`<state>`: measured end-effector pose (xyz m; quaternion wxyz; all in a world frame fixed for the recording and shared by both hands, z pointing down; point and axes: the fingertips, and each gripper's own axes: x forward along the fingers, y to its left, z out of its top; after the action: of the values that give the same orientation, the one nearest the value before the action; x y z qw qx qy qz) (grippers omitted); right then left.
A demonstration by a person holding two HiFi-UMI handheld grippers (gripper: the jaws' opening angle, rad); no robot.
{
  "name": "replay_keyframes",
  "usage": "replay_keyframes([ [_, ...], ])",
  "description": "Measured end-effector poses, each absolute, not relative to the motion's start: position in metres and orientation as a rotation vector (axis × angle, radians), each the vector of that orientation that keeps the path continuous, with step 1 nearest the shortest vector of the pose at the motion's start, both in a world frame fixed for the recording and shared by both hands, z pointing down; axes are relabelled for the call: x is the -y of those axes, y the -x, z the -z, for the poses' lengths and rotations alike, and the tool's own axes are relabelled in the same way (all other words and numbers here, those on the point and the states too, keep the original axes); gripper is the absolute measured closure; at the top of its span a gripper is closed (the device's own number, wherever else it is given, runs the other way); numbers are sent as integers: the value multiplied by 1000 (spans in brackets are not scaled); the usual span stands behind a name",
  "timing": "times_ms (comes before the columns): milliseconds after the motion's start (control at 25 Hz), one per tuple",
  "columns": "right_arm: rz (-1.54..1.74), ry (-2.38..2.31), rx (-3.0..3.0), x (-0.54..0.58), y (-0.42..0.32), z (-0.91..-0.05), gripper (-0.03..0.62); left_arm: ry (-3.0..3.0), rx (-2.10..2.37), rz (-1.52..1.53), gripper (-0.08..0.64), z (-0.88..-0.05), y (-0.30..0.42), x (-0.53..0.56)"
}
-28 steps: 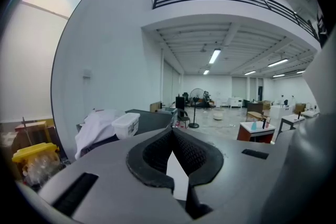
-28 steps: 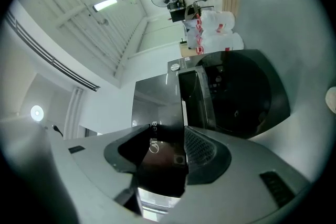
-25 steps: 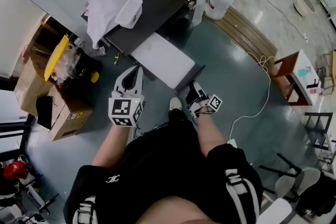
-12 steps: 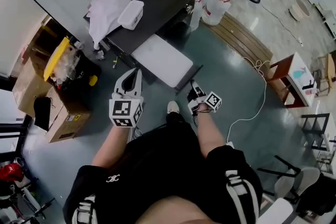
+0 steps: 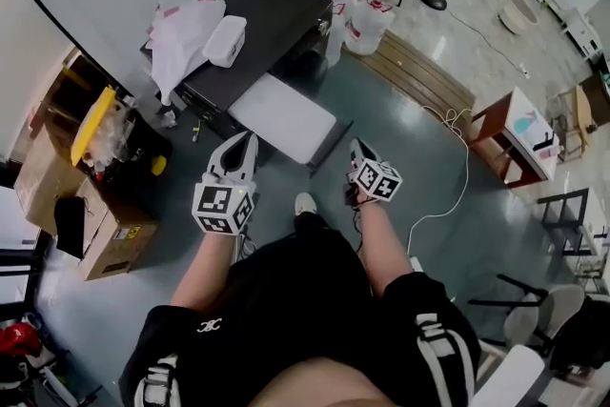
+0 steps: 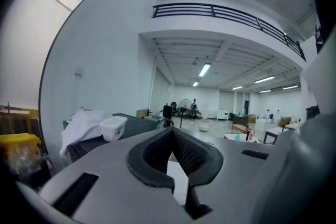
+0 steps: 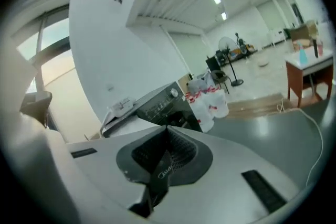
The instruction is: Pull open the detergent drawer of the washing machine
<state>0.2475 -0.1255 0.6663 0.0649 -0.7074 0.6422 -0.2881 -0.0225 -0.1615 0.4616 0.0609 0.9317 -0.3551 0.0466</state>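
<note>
Cardboard boxes [image 5: 105, 234] stand at far left. The dark washing machine [image 5: 276, 5] sits by the wall with a white cloth [image 5: 181, 38] and a lidded tub [image 5: 224, 40] on top. Its detergent drawer cannot be picked out. A white panel [image 5: 283, 117] juts from its front, between machine and grippers. Left gripper [image 5: 250, 139] is clenched and empty. Right gripper [image 5: 357, 150] has just closed on nothing and is clear of the machine. Jugs [image 5: 367, 19] crowd the machine's right side.

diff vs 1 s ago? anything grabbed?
Right gripper rolled so its marker cube faces up and lifted a little; its jaws have just been closing and are shut on nothing. Left gripper stays shut, roughly where it was. Washing machine untouched.
</note>
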Motion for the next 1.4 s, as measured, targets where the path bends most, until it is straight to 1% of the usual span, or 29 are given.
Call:
replay_keyframes([
  [200,431,2313,-2016,111,-243,-569,591,-2815,1019,-63,569,-458,18,149],
  [360,114,2350,-2046,98,-217,-494,591,-2819,1008,-53,569,-456,17,145],
  [520,-100,2319,-2062,79,-193,-446,591,-2826,1016,-55,569,-454,14,138],
  [1400,-94,2300,-2047,58,-179,-437,591,-2804,1112,-60,569,-448,35,129],
])
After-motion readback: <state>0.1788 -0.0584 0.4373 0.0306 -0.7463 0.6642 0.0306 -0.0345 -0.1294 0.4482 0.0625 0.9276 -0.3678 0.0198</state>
